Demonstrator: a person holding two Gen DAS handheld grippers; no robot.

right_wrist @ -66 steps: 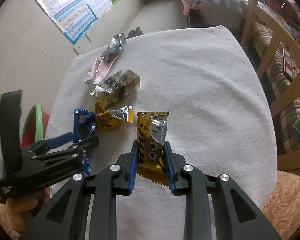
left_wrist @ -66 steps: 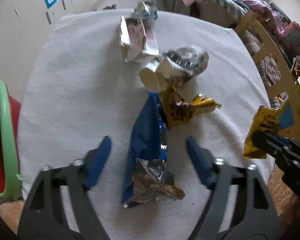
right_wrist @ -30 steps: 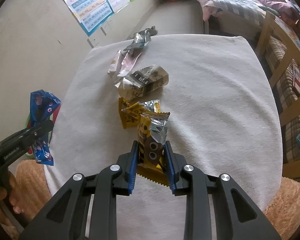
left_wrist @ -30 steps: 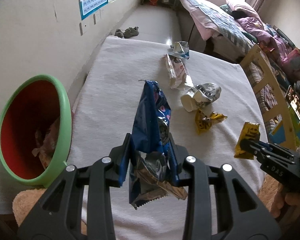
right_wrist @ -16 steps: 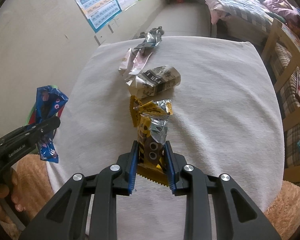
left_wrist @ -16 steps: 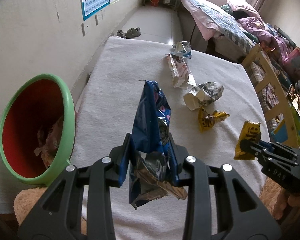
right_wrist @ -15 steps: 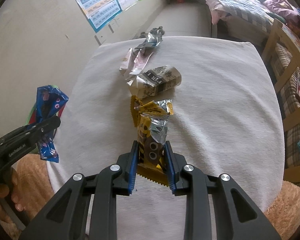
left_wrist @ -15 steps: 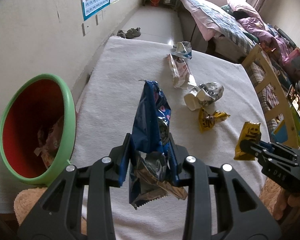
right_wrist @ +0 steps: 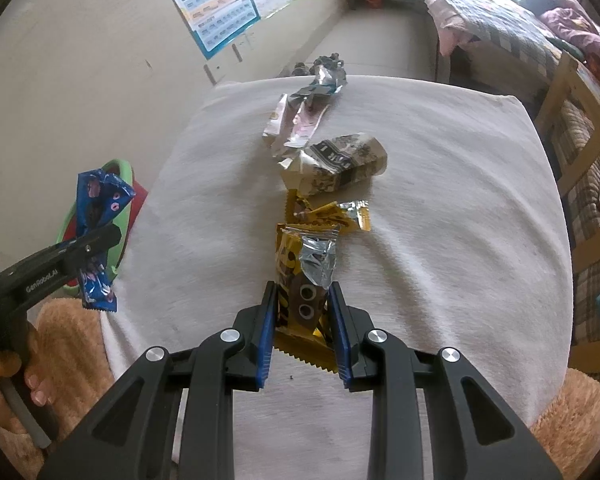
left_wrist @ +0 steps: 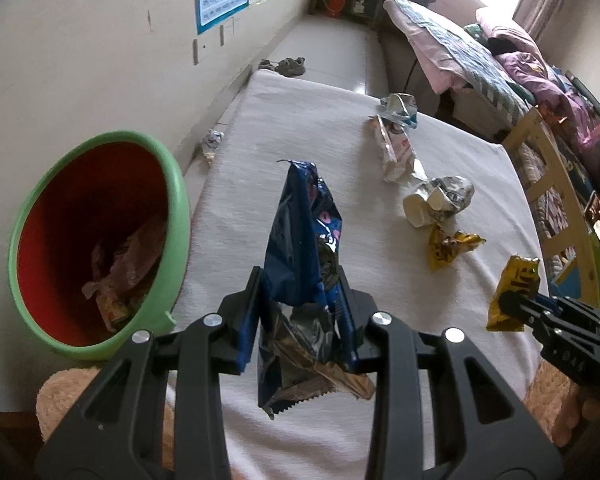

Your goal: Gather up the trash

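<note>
The left gripper is clamped on a blue wrapper, held in the air just right of the green bin. The right gripper pinches a yellow wrapper farther right of the bin, above the white table, where four more wrappers lie.

Each gripper, left and right, had a matte black skeletal frame with triangular cut-outs, silver round-head screws at the pivots, and blue-lined fingers. White lettering marked the left frame's side. The bare-skinned hand gripped a grey trigger.
</note>
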